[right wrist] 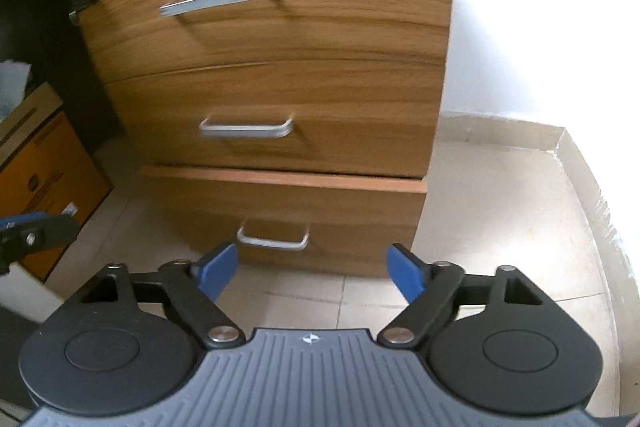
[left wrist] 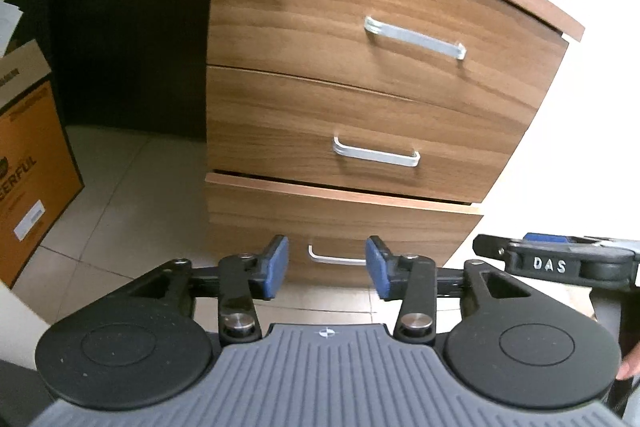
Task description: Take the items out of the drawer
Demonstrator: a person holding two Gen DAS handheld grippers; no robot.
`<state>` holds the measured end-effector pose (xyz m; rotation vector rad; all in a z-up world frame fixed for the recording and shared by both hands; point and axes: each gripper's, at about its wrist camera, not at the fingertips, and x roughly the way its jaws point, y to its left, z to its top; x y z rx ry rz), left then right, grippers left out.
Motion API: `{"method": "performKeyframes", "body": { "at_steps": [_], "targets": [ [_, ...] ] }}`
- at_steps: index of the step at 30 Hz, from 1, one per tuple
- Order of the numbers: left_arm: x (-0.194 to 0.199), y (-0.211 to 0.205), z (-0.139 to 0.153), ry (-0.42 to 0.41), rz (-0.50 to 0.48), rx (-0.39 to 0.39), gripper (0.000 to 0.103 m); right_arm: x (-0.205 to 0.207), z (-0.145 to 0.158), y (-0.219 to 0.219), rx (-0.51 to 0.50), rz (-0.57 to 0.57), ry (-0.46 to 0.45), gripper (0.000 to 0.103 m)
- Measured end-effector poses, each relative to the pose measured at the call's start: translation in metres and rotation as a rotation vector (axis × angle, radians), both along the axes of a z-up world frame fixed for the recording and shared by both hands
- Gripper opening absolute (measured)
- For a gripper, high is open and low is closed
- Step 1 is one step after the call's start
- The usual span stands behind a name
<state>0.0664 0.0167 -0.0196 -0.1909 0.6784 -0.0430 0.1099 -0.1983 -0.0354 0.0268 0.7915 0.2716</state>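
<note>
Your left gripper (left wrist: 327,267) stands open and empty just short of the bottom drawer (left wrist: 340,223), its handle (left wrist: 334,258) showing between the blue pads (left wrist: 278,267). Your right gripper (right wrist: 310,273) is spread wide too, holding nothing, facing the same handle (right wrist: 273,241). That drawer sits slightly pulled out. Above it, two drawers are shut.

Cardboard box (left wrist: 28,183) left of cabinet (left wrist: 360,99); bottom drawer (left wrist: 336,223) juts forward
</note>
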Motion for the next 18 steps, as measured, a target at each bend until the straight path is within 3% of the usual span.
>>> {"method": "performKeyframes", "body": {
  "at_steps": [3,7,9,18],
  "targets": [
    [-0.011,0.001,0.008,0.0,0.009,-0.017,0.063,-0.013,0.003,-0.001,0.007,0.02,0.036,0.097],
    [-0.026,0.0,0.014,-0.003,0.016,-0.032,0.073,-0.029,0.007,0.002,0.0,0.049,0.052,0.098],
    [-0.033,-0.002,0.017,-0.002,0.011,-0.038,0.082,-0.039,0.012,0.004,-0.008,0.06,0.04,0.099],
    [-0.056,-0.001,0.035,-0.061,-0.032,-0.057,0.103,-0.072,0.038,0.008,-0.039,0.077,-0.025,0.102]
  ]
}}
